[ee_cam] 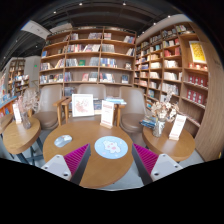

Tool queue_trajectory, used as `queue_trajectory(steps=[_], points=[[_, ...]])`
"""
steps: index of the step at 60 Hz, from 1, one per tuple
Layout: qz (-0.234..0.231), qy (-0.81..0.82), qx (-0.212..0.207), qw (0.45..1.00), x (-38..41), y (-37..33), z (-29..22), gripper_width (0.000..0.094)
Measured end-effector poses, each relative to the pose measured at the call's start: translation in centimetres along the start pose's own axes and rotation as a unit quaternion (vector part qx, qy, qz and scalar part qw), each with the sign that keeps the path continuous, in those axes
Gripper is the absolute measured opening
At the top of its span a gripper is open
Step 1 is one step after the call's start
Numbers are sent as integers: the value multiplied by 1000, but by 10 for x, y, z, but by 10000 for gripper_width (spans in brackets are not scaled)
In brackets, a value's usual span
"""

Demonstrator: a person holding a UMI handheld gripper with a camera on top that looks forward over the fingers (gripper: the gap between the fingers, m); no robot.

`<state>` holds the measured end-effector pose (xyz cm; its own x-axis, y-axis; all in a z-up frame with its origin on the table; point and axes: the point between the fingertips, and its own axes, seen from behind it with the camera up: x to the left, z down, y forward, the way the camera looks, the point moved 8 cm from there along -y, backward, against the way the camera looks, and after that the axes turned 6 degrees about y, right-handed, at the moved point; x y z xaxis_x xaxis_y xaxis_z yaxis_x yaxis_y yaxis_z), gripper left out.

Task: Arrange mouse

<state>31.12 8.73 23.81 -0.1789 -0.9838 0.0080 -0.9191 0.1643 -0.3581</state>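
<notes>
A round pale blue mouse pad (110, 147) with a flower print lies on the round wooden table (95, 170), just ahead of and between my fingers. A small pale rounded object (63, 140), possibly the mouse, lies on the table to the left, beyond my left finger. My gripper (110, 166) is open and empty, its magenta pads (73, 157) spread wide on either side of the mouse pad, above the table.
Two upright display cards (82, 104) stand at the table's far side, with chairs behind. A second table at the right carries flowers (158, 113) and a card (178, 127). Another table (18, 132) is at the left. Bookshelves (90, 60) line the walls.
</notes>
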Motion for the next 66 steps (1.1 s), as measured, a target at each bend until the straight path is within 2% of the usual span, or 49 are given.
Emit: queue_trajectory(steps=[39, 66], points=[[-75, -20, 47, 996, 143, 15, 61, 850], [-108, -3, 64, 992, 243, 71, 104, 855]])
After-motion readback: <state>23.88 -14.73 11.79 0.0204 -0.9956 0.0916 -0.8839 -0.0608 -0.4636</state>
